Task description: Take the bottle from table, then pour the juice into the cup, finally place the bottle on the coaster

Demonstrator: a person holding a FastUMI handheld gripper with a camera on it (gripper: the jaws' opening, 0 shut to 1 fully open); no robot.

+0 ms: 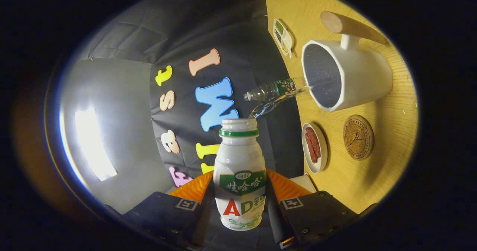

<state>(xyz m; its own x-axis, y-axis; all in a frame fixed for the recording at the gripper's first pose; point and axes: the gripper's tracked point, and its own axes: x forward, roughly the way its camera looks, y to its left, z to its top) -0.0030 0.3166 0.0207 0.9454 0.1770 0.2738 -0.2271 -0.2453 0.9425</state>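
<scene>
The fingers (239, 202) hold the bottle (240, 176) clamped between them, tipped sideways, its open mouth short of the cup (363, 79), which stands on the table (357, 176) beside the coaster (358, 137).

Gripper (240, 199) rolled hard onto its side: the table plane stands nearly vertical beside it. Both fingers reach forward, one to each side of the bottle (240, 176), closed in against its lower body. Ribbed pads (193, 187) press the bottle's flanks at label height. Bottle sits straight along the finger axis, open neck pointing ahead, well past the fingertips. Grip looks firm and even. Square markers show on both finger housings.
</scene>
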